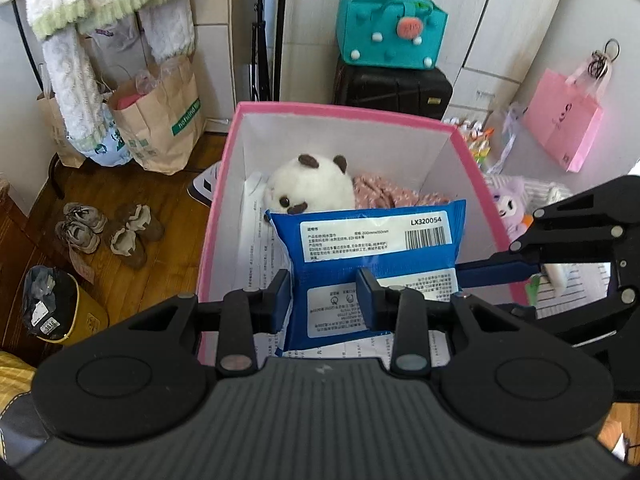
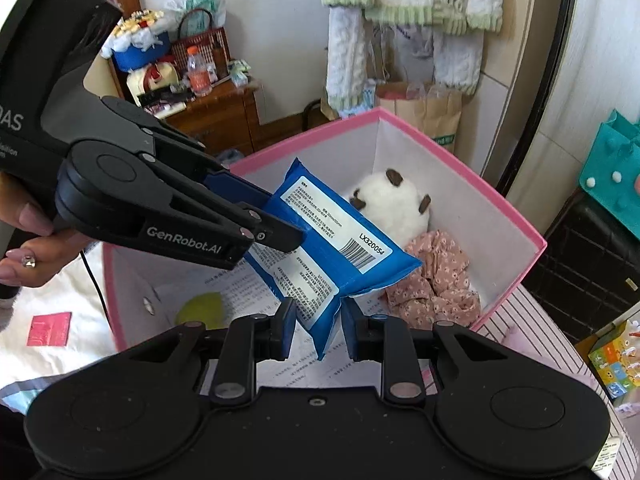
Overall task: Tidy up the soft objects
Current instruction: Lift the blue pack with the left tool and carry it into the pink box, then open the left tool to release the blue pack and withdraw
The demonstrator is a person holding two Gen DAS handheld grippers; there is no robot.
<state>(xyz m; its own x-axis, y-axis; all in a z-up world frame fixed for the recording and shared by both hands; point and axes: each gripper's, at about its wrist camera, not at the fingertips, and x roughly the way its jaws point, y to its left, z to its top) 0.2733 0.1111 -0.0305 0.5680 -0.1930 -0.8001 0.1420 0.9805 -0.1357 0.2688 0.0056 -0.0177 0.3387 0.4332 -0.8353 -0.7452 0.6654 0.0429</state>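
Soft objects, the subject of the task, are gathered at a pink-rimmed box [image 1: 236,168] with white inner walls, which sits directly beyond and below both grippers and is the largest item shown. Printed paper sheets [image 2: 240,280] line its floor. Against the wall of the box farthest from the grippers lies a white plush toy [image 1: 312,188] with brown ears. Beside the toy, to its right as the left gripper faces it, lies a crumpled pink floral cloth [image 2: 436,280]. A blue wipes pack [image 1: 368,240] with white printed labels and a barcode hangs above the box floor, between the plush toy and the grippers.

Left gripper [image 1: 324,300]: jaws closed on the near end of the pack, one blue pad on each side of it, the pack creased inward at that point. In the right wrist view this gripper enters from the left, with a person's hand [image 2: 28,240] behind its body.

Right gripper [image 2: 319,324]: jaws drawn in on a lower corner of the same pack, both pads touching the wrapper. In the left wrist view it enters from the right, its blue finger [image 1: 496,270] reaching the pack's right edge.

A purple plush [image 1: 512,208] lies outside the box, to the right of the left gripper.
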